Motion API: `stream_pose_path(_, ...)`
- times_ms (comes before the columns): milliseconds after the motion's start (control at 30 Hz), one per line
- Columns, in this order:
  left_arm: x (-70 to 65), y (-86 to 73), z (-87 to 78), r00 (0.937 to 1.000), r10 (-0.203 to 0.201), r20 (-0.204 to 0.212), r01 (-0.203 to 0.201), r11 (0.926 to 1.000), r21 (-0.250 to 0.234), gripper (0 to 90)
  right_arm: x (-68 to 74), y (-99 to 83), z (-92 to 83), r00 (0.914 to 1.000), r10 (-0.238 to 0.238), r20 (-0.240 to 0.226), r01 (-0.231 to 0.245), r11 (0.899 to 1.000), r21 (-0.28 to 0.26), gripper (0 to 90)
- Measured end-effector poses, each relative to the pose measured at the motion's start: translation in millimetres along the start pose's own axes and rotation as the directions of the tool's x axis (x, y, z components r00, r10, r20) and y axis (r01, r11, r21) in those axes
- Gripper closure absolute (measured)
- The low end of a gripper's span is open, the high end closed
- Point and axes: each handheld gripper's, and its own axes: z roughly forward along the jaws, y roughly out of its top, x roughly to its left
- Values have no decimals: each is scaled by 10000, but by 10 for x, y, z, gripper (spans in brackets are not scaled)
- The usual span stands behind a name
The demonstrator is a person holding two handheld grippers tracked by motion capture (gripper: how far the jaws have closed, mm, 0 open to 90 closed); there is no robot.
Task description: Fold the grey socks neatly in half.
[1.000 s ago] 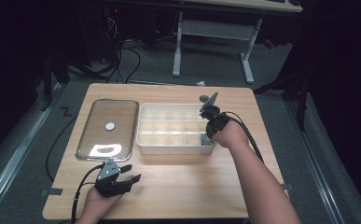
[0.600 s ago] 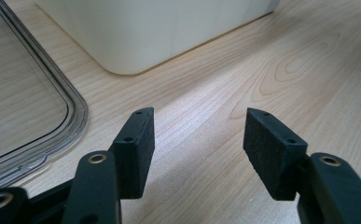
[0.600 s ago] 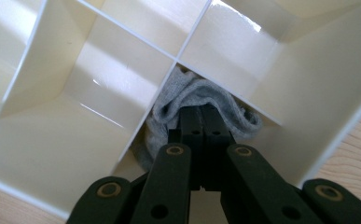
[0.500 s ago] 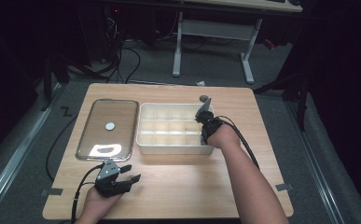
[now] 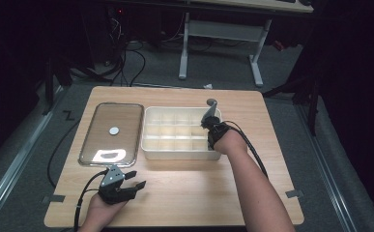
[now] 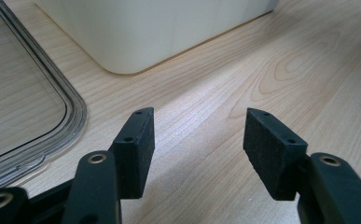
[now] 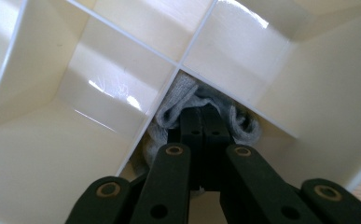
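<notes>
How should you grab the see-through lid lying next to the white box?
Probably by its raised rim. The clear lid lies flat on the table, so its wide middle gives jaws nothing to pinch. The near right corner curves close to the open left gripper, so coming in low from that side, one jaw over the edge, looks easiest.

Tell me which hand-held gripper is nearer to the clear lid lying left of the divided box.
Left. The left hand-held gripper sits on the table just below the clear lid, jaws open. The right hand-held gripper is across the divided box, shut on grey cloth inside a compartment.
</notes>
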Motion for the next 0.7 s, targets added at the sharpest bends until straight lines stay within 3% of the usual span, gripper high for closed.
stream_pose_path(333,-2,3,5,10000,64,-18,-64,10000,53,438,-31,-161,-235,9997,5,-229,-26,9956,-932,851)
stream_pose_path(467,-5,7,10,10000,75,-7,-75,9999,116,438,-31,-234,-366,9997,34,-232,-68,9888,-1488,815)
stream_pose_path(667,-13,7,20,9998,180,-59,-179,9997,143,438,-10,-368,-514,9996,80,-271,-145,9688,-2473,755)
stream_pose_path(700,-13,8,21,9997,222,-63,-221,9997,142,438,-17,-383,-516,9997,-87,-213,29,9651,-2618,748)
